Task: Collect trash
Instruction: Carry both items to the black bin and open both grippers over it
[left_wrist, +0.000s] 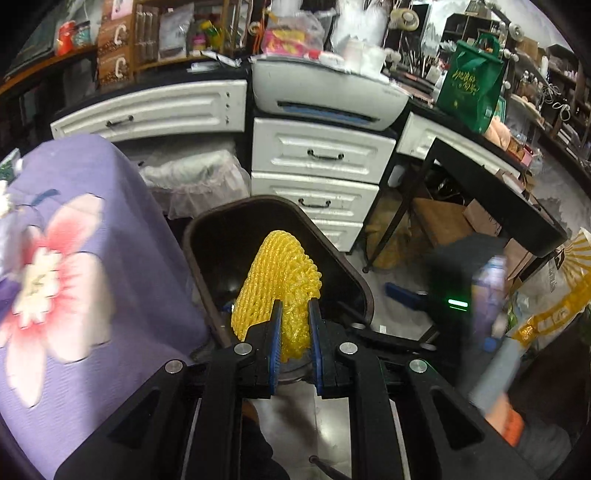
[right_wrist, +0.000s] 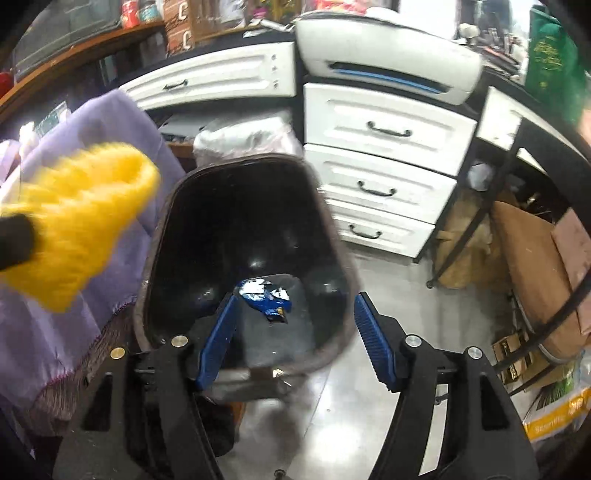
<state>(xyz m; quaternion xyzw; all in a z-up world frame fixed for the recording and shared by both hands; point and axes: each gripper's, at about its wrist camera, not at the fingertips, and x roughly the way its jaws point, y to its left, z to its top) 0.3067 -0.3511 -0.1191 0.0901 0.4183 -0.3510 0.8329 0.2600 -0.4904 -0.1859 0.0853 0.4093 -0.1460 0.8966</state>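
The left claw (left_wrist: 295, 306) is gripping a yellow foam fruit net (left_wrist: 277, 284) between its blue pads (left_wrist: 274, 343), pinching the lower part of the net while the rest is fanning out above the fingertips. The net is hanging over the open mouth of a dark trash bin (left_wrist: 347, 266), which is standing on the floor just beside a purple flowered cloth (left_wrist: 74, 258).

The right claw (right_wrist: 295, 314) is standing open with nothing between its pads, pointing down into the same bin (right_wrist: 155, 236). A crumpled blue and white wrapper (right_wrist: 264, 297) is lying at the bottom of the bin, showing between the spread fingers. In the right wrist view the yellow net (right_wrist: 81, 218) is appearing blurred at the left, over the purple cloth (right_wrist: 44, 325). White drawers (right_wrist: 384, 166) are standing behind the bin.
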